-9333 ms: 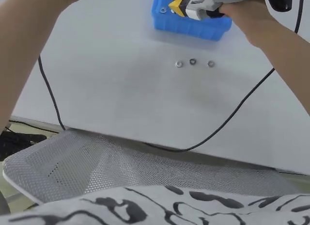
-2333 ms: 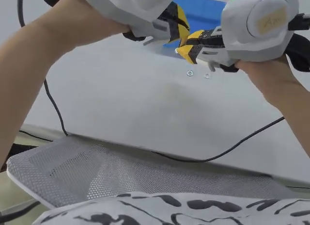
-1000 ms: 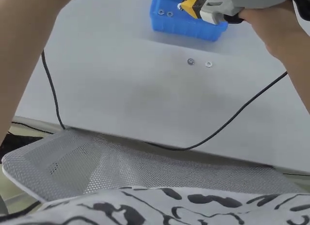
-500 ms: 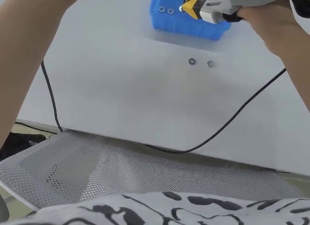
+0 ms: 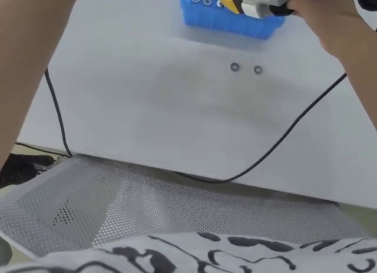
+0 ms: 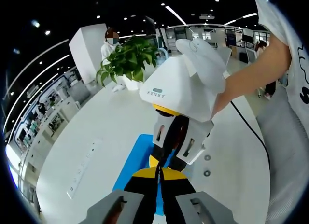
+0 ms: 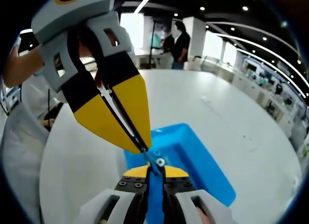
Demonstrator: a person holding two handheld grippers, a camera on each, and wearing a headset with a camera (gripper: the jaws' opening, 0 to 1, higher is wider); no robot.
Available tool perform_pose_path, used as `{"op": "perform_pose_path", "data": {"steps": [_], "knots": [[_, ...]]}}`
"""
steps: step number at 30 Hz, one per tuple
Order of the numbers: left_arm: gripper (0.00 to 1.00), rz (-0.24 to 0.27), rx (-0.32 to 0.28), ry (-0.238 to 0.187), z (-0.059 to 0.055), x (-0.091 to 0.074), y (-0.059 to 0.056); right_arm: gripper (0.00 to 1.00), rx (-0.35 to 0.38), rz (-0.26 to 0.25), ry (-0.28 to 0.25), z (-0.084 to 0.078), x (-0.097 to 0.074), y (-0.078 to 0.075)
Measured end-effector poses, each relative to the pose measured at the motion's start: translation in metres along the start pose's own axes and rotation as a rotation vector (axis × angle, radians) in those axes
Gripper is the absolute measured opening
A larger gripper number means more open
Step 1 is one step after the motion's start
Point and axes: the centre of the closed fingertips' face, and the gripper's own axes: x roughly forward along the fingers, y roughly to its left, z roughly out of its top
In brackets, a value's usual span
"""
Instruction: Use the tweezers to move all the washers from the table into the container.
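Observation:
The blue container (image 5: 235, 23) stands at the table's far side with two washers (image 5: 201, 0) inside. Two more washers (image 5: 234, 67) (image 5: 257, 69) lie on the grey table in front of it. My right gripper (image 5: 224, 2) hovers over the container, pointing left. In the right gripper view the left gripper (image 7: 142, 147) comes in from the upper left, its yellow jaws shut on thin black tweezers (image 7: 123, 118). The tweezers run down into my right gripper (image 7: 154, 172), also shut on them, above the container (image 7: 193, 156). In the left gripper view my left gripper (image 6: 159, 173) meets the right one tip to tip.
A black cable (image 5: 283, 137) crosses the table's right side, and another (image 5: 56, 108) runs down the left. A mesh chair back (image 5: 177, 208) sits along the table's near edge. A potted plant (image 6: 128, 62) and people stand in the hall behind.
Three washers lay on the table 9.3 s ago and one in the container; now two lie on the table and two in the container. The gripper stays over the container.

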Motion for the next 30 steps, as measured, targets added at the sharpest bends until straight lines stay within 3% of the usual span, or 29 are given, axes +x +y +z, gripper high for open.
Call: {"op": "perform_pose_path", "data": {"steps": [6,18,23,30], "knots": [[0.0,-0.004,0.001,0.003,-0.007,0.003,0.007,0.06,0.01,0.005,0.003,0.0,0.003,-0.001],[0.0,-0.007,0.001,0.012,-0.01,0.004,0.008,0.06,0.021,0.028,0.001,-0.001,0.008,0.0],[0.0,-0.009,-0.002,0.01,-0.008,0.004,0.006,0.06,0.039,0.044,-0.003,0.0,0.007,0.002],[0.0,0.016,0.014,-0.005,0.004,-0.005,0.006,0.06,0.012,0.003,-0.024,0.012,-0.01,0.004]]}}
